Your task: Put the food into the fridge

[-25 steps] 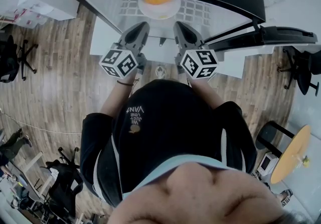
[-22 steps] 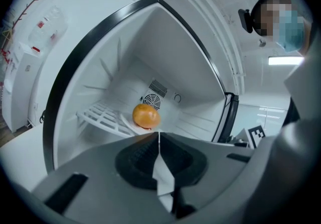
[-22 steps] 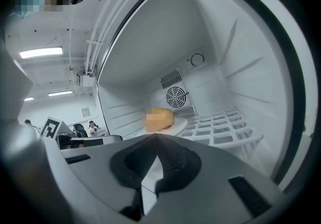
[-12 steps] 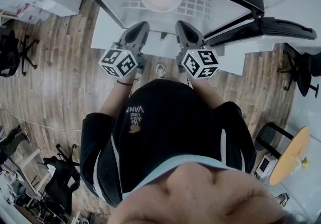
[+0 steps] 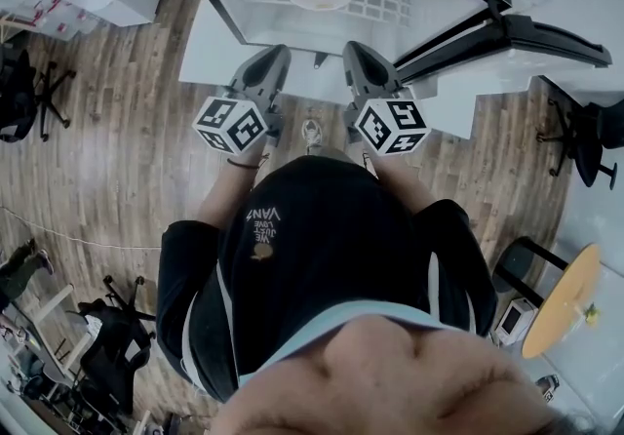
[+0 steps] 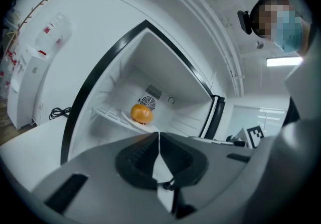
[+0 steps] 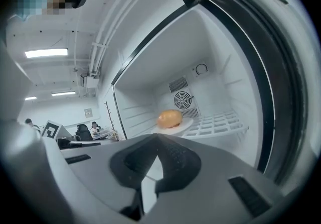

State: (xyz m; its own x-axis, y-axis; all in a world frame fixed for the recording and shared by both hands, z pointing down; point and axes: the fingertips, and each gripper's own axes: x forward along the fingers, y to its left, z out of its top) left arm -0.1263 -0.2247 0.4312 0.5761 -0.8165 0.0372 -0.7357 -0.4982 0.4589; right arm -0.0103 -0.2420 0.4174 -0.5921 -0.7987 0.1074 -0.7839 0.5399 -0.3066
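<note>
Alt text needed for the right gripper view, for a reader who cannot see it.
An open fridge holds a round orange food item on a white plate, set on a wire shelf below a round fan grille. In the foreground the right gripper points toward it, jaws together with nothing between them.
</note>
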